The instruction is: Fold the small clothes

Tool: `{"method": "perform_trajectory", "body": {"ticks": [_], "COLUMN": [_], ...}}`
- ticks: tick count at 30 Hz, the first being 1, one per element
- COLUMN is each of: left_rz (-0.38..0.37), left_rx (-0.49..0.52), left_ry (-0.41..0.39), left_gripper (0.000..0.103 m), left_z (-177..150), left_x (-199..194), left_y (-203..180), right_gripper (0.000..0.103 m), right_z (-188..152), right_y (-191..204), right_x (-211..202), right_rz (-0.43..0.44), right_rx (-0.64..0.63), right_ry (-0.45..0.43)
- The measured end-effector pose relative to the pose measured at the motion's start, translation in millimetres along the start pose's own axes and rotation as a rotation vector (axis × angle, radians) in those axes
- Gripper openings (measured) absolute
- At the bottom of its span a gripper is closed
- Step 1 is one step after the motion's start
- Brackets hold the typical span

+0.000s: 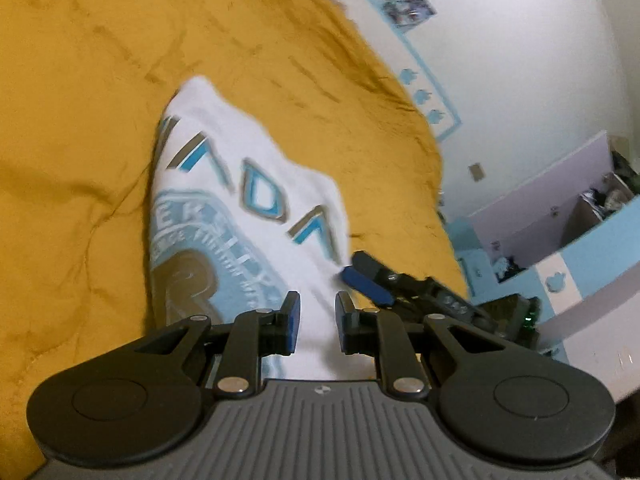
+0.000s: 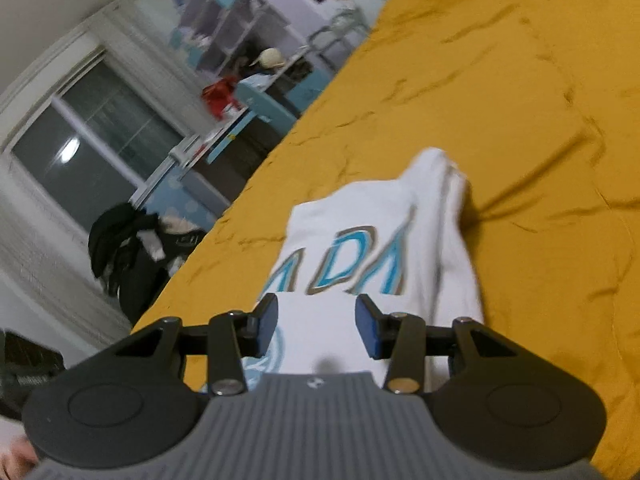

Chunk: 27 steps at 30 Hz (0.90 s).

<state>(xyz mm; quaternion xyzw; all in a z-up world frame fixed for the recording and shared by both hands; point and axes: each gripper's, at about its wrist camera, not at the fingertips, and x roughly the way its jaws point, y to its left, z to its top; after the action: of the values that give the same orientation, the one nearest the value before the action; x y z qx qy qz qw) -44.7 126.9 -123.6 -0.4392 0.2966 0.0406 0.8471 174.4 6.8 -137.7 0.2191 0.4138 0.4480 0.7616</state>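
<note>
White printed shirt [image 1: 248, 200] on yellow bedspread [image 1: 80, 120], bunched, narrowed, far end humped; fold looks partly made, not flat. Left claw [image 1: 314, 326] released over shirt's near edge. Right claw [image 2: 316, 326] likewise released, nothing gripped. Squaring, final folds left.

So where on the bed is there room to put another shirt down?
Bare yellow blanket lies to the left of the white shirt, and beyond its far end. It is crowded near the bottom of the shirt, where the left gripper and right gripper sit open.
</note>
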Motion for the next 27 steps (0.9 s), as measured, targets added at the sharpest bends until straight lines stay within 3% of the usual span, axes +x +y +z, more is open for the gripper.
{"method": "perform_trajectory", "body": {"ticks": [4,9,12,14,18,23,27], "left_rz": [0.088,0.071,0.057,0.028,-0.035,-0.006,0.074], "left_rx": [0.026,-0.043,-0.047,-0.032,-0.055,-0.053,-0.018], "left_ry": [0.048,0.074,0.06,0.031,-0.057,-0.044,0.007], "left_gripper": [0.019,0.014,0.014,0.015,0.018,0.019,0.019], "left_z": [-16,-28,-25,-22,-6,10,6], "left_x": [6,5,-5,-14,-27,-15,-3], "left_y": [15,41,39,32,29,34,35], "right_gripper": [0.037,0.024,0.027,0.038,0.041,0.042,0.041], "right_z": [-10,-16,-7,4,33,66,76], "right_y": [-25,-32,-26,-14,2,-7,-23], "right_x": [-10,8,6,3,7,43,71], "right_rz": [-0.026,-0.075,-0.071,-0.073,-0.089,-0.06,-0.128], "right_rx": [0.031,-0.038,-0.029,-0.082,-0.174,-0.14,-0.132], "right_ry": [0.026,0.084,0.082,0.036,-0.058,-0.05,-0.012]}}
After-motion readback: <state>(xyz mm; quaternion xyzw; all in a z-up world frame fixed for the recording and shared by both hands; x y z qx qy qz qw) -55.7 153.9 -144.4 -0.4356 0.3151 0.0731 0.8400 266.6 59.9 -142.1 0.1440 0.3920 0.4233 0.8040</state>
